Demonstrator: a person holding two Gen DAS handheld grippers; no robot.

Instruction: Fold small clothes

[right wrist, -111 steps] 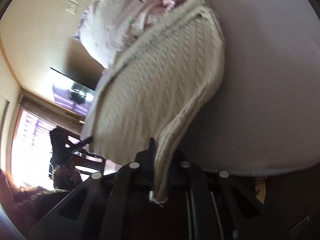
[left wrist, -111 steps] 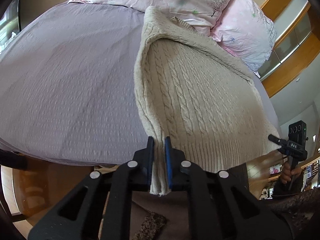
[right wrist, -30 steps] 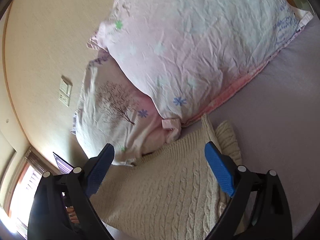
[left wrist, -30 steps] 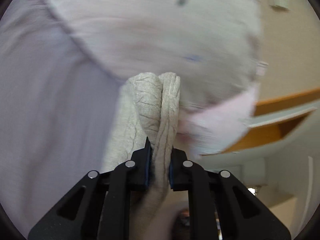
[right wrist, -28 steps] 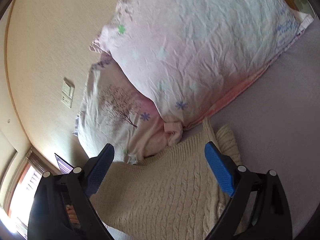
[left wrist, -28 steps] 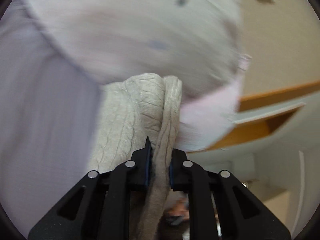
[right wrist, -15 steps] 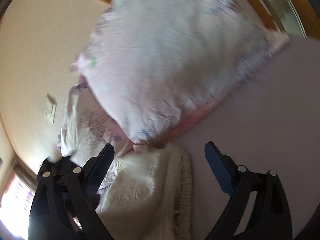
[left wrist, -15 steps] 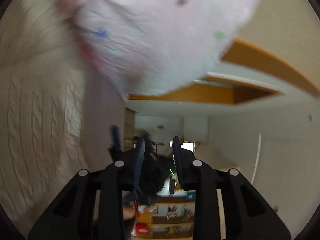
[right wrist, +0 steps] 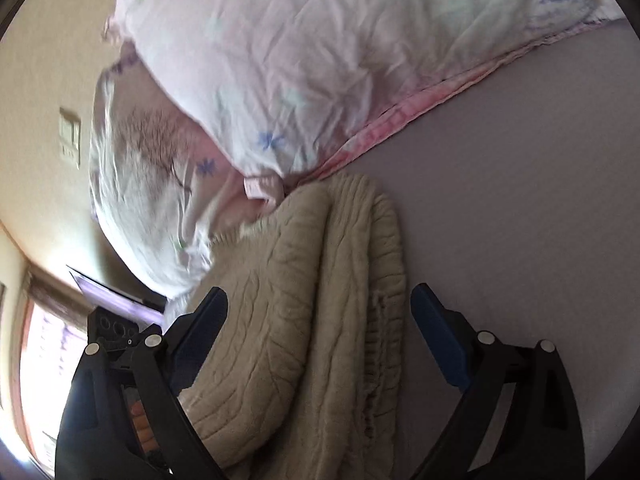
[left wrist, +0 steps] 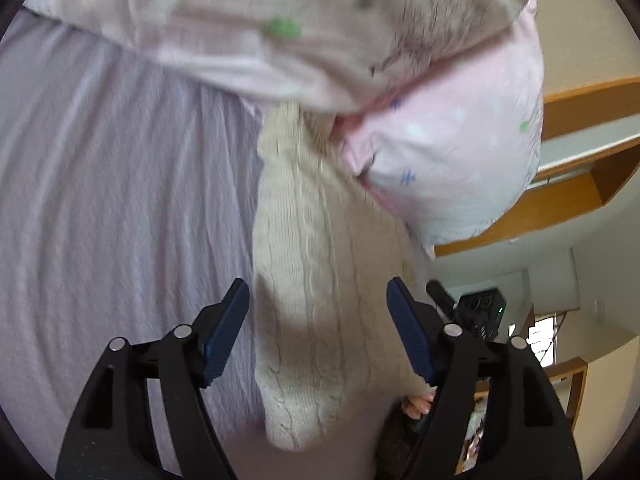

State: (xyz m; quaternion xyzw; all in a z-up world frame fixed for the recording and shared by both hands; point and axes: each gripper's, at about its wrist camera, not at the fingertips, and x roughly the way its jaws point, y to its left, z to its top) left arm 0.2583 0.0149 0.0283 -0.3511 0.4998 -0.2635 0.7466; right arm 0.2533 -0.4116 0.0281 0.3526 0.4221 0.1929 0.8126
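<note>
A cream cable-knit sweater (left wrist: 320, 280) lies folded in layers on the lilac bed sheet (left wrist: 120, 208), its far end against the pink pillows. My left gripper (left wrist: 318, 328) is open and empty, its jaws spread just above the sweater's near end. In the right wrist view the folded sweater (right wrist: 312, 320) shows stacked rolled edges. My right gripper (right wrist: 320, 336) is open and empty, its jaws straddling the fold without holding it.
Two pink floral pillows (left wrist: 448, 168) (right wrist: 320, 64) lie at the head of the bed, touching the sweater. A wooden shelf (left wrist: 580, 152) and a wall (right wrist: 48, 40) with a switch plate stand behind. The sheet (right wrist: 520, 184) stretches to the right of the sweater.
My left gripper let go of the sweater edge it held a second ago, opened wide and swung back over it. My right gripper stayed open and moved closer over the fold.
</note>
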